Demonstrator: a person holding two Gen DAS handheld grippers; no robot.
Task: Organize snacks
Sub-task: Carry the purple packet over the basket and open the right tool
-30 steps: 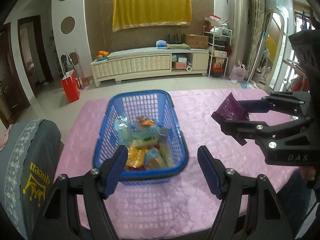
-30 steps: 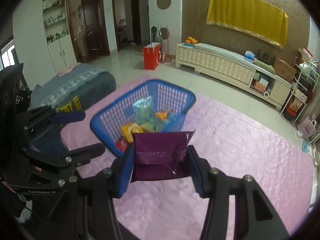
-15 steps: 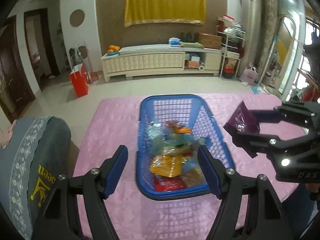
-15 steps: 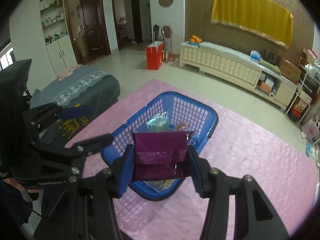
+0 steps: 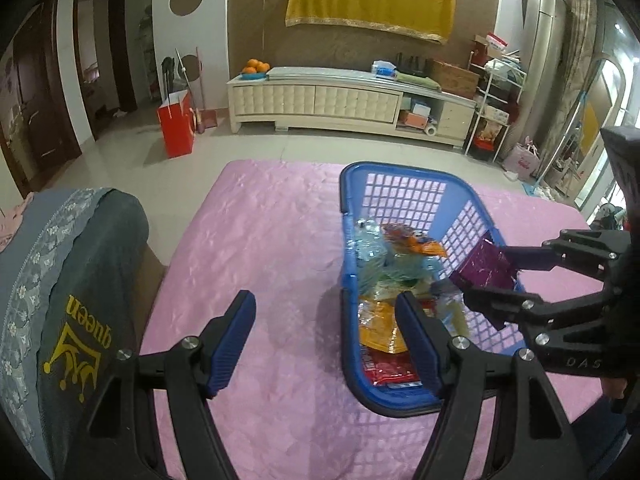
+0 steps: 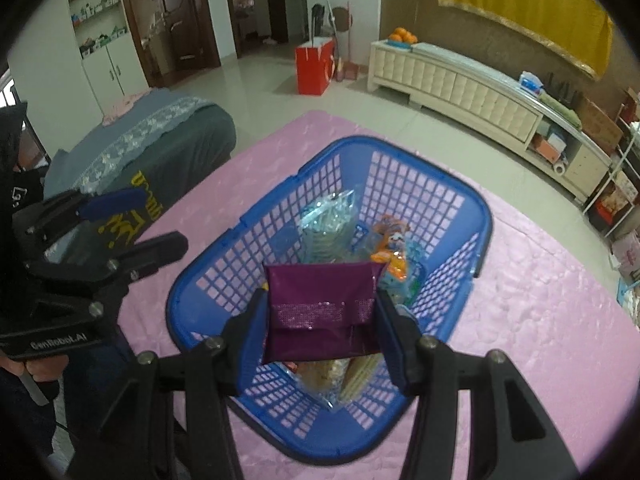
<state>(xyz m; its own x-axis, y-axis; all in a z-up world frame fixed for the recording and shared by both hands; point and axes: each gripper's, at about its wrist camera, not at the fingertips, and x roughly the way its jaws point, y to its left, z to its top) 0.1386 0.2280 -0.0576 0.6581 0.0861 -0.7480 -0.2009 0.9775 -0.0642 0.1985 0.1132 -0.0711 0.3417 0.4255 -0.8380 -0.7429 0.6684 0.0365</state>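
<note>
A blue plastic basket (image 6: pixel 478 208) (image 5: pixel 348 196) stands on the pink quilted table cover and holds several snack packets: clear, orange, yellow and red ones. My right gripper (image 6: pixel 322 320) (image 5: pixel 486 276) is shut on a purple snack packet (image 6: pixel 320 304) (image 5: pixel 482 270) and hangs over the basket's inside, just above the packets. My left gripper (image 5: pixel 326 338) (image 6: pixel 132 216) is open and empty, to the left of the basket, with its right finger (image 5: pixel 416 344) over the basket's left wall.
A grey cushioned seat (image 5: pixel 60 280) with a yellow crown print stands against the table's left side. Beyond the table lie a tiled floor, a red paper bag (image 5: pixel 176 124) and a long white cabinet (image 5: pixel 340 98).
Both grippers have shifted left and dropped lower. The purple packet went from beside the basket to over its inside. The basket slid rightward in the left wrist view.
</note>
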